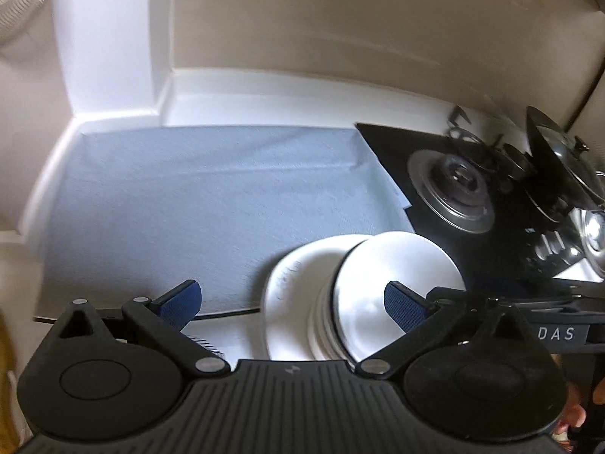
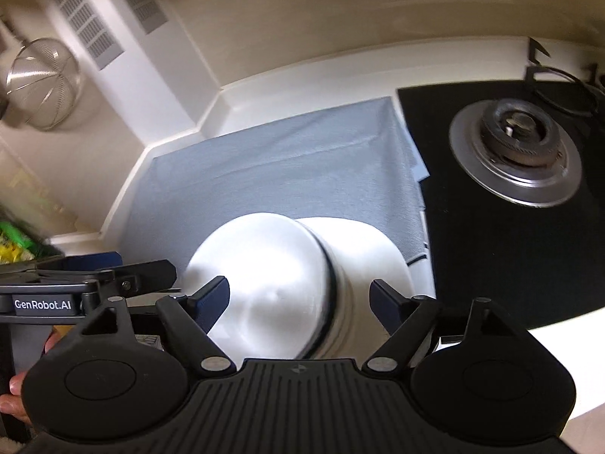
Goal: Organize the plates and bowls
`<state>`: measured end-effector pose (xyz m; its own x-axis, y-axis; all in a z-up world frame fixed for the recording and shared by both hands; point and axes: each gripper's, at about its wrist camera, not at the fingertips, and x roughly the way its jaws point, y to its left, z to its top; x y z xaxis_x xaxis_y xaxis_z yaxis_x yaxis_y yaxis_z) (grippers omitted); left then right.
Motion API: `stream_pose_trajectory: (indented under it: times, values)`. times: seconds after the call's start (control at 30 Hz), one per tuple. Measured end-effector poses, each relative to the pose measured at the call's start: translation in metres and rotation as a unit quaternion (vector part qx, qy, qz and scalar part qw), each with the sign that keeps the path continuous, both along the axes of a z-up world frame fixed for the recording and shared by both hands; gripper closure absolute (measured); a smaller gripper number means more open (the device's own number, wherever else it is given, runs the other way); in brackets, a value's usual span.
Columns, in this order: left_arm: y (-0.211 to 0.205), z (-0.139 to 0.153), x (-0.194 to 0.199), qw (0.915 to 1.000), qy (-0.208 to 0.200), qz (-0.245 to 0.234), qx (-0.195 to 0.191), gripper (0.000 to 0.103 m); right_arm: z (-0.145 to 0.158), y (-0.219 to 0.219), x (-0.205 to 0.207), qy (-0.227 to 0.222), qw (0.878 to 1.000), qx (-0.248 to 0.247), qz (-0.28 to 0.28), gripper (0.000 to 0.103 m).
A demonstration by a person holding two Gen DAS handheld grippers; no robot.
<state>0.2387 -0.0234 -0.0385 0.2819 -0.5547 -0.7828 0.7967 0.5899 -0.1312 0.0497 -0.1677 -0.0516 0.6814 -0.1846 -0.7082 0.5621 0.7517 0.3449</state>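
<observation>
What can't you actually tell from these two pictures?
- How many dishes are in the white stack: both views, the top dish covers them and the gripper body cuts off the near side.
- The stack's dark marks: left view, too blurred.
- The pot lid: left view, squeezed against the frame edge.

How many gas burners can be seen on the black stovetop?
2. One bare burner sits at the stovetop's left end beside the grey cloth; a second is cut off at the right edge. Others may lie out of frame.
</observation>
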Motion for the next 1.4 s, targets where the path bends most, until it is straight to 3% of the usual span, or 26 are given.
stream_pose_trajectory:
  times: [0.17,0.27,0.6,0.97,1.13,1.3,1.4]
  values:
    - [0.013,0.018,-0.016,0.9974,-0.063,0.034,0.011,0.0,0.012,0.01,0.0,-0.023,0.999,-0.031,0.021,0.017]
    - [0.015,0.023,-0.029,0.995,-0.079,0.056,0.021,0.0,0.017,0.015,-0.009,-0.038,0.998,-0.04,0.041,0.016]
    - [0.003,0.018,-0.098,0.9868,-0.076,0.121,0.077,0.0,0.021,0.021,-0.072,-0.05,0.994,-0.059,0.074,0.014]
    - [0.026,0.016,-0.165,0.9776,-0.106,0.155,0.096,0.0,0.013,0.034,-0.12,-0.054,0.99,-0.071,0.108,0.013]
    - [0.039,0.014,-0.172,0.9746,-0.103,0.167,0.107,0.0,0.012,0.045,-0.118,-0.048,0.989,-0.073,0.119,0.013]
    - [0.048,0.007,-0.157,0.9746,-0.086,0.169,0.119,0.0,0.018,0.057,-0.113,-0.044,0.988,-0.096,0.114,0.012]
    - [0.054,0.006,-0.151,0.9731,-0.095,0.166,0.127,0.0,0.018,0.063,-0.108,-0.037,0.989,-0.099,0.104,0.012]
